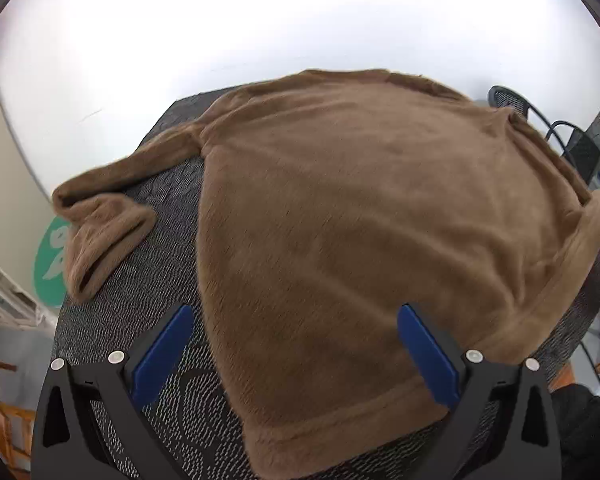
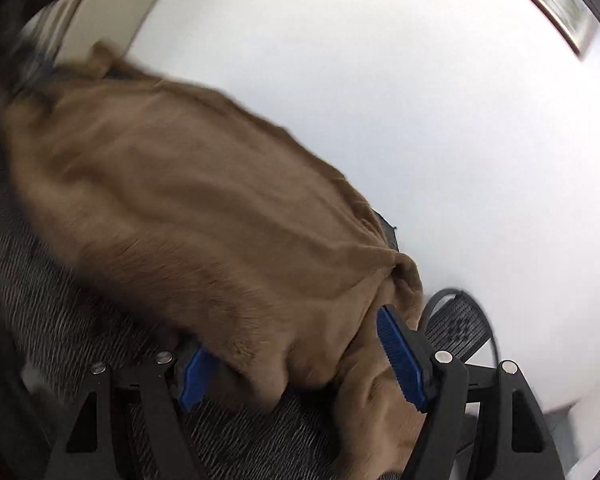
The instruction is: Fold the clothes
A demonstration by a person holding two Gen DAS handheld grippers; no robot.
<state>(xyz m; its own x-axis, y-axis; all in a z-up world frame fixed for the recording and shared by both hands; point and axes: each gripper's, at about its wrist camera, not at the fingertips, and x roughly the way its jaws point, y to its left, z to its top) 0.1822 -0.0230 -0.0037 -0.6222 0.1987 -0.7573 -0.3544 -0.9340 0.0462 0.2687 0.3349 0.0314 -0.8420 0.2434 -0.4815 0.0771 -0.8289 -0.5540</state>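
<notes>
In the left wrist view, the left hand-held gripper [image 1: 296,352] is seen nearest, its blue pads spread wide with nothing clamped between them; it is poised over the near hem of a brown fleece sweater [image 1: 360,216]. In the right wrist view, the right hand-held gripper [image 2: 296,350] is also held wide, and a bunched corner of the same sweater [image 2: 188,208] is draped between and over its jaws; whether the pads press on the cloth cannot be told, as the left pad is half buried under fabric.

The sweater is laid flat on a dark patterned surface [image 1: 156,280], its body spread across most of it. Further off, the left sleeve [image 1: 108,216] is seen crumpled towards the surface's far left edge, and the right side hangs over the opposite edge. Beyond, a white wall and a black chair back [image 2: 458,326] are visible.

The garment appears to be at the spreading stage, no fold being made yet. For the next move, a firm closure on the right corner would likely be needed, and the crumpled sleeve would have to be straightened.
</notes>
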